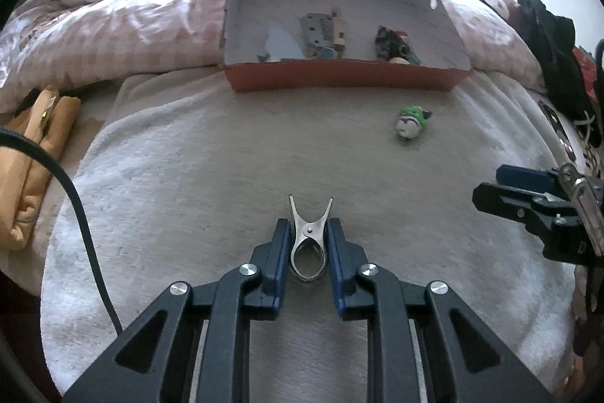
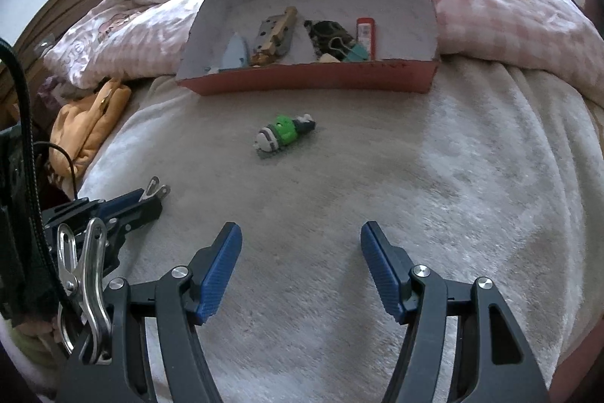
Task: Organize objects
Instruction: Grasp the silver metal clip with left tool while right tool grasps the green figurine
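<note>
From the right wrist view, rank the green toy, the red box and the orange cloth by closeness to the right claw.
1. Green toy, straight ahead of the right claw on the blanket.
2. Orange cloth, far left at the blanket's edge.
3. Red box, ahead beyond the toy; roughly as far as the cloth, too close to call.

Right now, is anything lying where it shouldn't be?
Yes. A little green toy lies on its side on the blanket, outside the red box where the other small things sit. The left gripper holds a metal clip.
</note>
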The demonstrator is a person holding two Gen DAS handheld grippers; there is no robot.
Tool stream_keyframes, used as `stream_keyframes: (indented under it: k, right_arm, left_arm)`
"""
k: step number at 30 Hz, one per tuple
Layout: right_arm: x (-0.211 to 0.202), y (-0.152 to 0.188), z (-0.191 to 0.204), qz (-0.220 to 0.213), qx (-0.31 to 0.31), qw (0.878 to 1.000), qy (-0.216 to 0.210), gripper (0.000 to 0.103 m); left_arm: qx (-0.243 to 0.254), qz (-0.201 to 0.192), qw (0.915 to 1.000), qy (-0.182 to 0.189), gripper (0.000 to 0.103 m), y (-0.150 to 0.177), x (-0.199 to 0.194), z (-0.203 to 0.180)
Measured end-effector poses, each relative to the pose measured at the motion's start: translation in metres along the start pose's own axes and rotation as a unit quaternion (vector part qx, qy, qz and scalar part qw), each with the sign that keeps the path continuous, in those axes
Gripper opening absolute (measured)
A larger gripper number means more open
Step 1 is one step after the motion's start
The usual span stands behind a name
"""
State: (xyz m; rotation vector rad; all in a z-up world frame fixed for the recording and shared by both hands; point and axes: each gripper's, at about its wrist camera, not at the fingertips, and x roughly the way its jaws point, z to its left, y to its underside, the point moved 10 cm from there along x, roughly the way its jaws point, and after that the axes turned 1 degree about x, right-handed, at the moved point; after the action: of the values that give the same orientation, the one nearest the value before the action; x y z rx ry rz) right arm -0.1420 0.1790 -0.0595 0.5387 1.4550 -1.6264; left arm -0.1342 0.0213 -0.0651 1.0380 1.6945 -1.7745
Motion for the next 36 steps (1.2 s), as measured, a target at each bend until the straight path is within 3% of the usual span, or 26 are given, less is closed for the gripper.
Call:
stream_keyframes:
  k: [21,29,36]
  right_arm:
    - [0.041,-0.055,0.028,-0.006,-0.029,1.0,-0.003,0.067]
    - [0.064,-0.063,0.028,-0.003,-0.022,1.0,0.018,0.067]
    - [0.061,-0.062,0.014,-0.002,-0.019,0.999,0.047,0.034]
  left_arm:
    - [-0.004,-0.017,0.9998,-0.011,0.018,-0.005,0.006,0.004]
    - [-0.006,-0.019,0.9997,-0.011,0.018,-0.005,0.006,0.003]
    - [-0.008,-0.02,0.9997,-0.01,0.018,-0.004,0.005,0.003]
